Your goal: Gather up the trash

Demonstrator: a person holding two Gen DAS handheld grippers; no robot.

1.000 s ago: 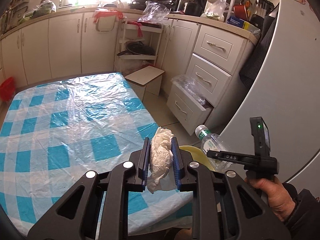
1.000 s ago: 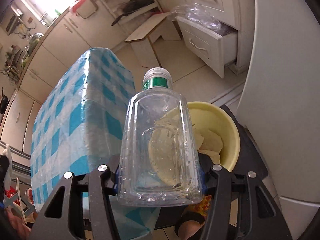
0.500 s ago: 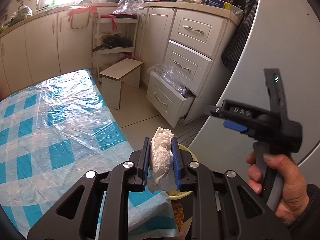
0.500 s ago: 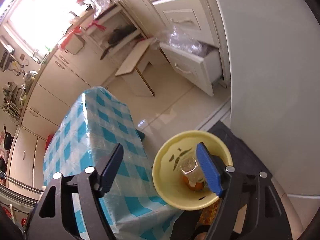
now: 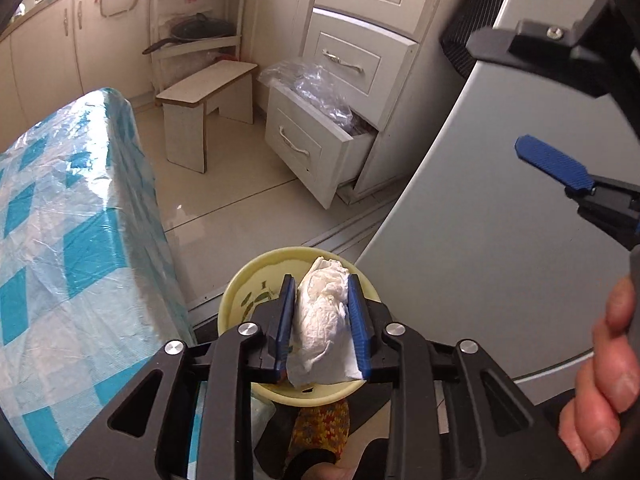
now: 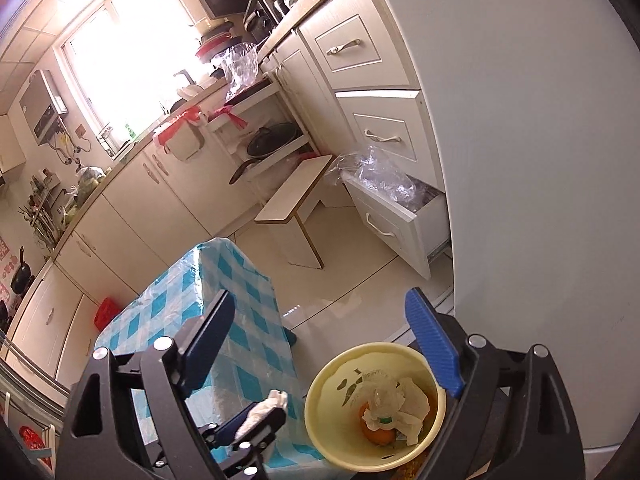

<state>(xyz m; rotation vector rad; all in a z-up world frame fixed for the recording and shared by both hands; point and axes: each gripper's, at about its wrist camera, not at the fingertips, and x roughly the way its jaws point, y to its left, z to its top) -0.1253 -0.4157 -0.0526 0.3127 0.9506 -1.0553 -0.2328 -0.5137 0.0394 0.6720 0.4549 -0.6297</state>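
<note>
My left gripper [image 5: 322, 320] hangs just above the yellow bin [image 5: 248, 280]. A crumpled white tissue [image 5: 320, 320] stands between its blue pads; the jaws are opening, and the tissue still fills the gap. In the right wrist view that gripper [image 6: 260, 416] sits left of the bin [image 6: 320, 392] with the tissue [image 6: 276, 398] sticking out. My right gripper [image 6: 320, 308] is higher up, its jaws opening wide with nothing between them. A clear plastic bottle [image 6: 380, 404] lies in the bin on paper scraps and an orange peel [image 6: 378, 434].
The table with the blue checked cloth [image 5: 60, 220] stands left of the bin and a white fridge [image 5: 480, 240] close on its right. Beyond are a low stool [image 5: 204, 88] and an open drawer [image 5: 312, 136] holding a plastic bag. A hand [image 5: 608, 380] holds the right gripper [image 5: 500, 96].
The right gripper let go of the bottle, which dropped into the bin, then opened wide and rose. The left gripper carried the tissue from over the table to above the bin.
</note>
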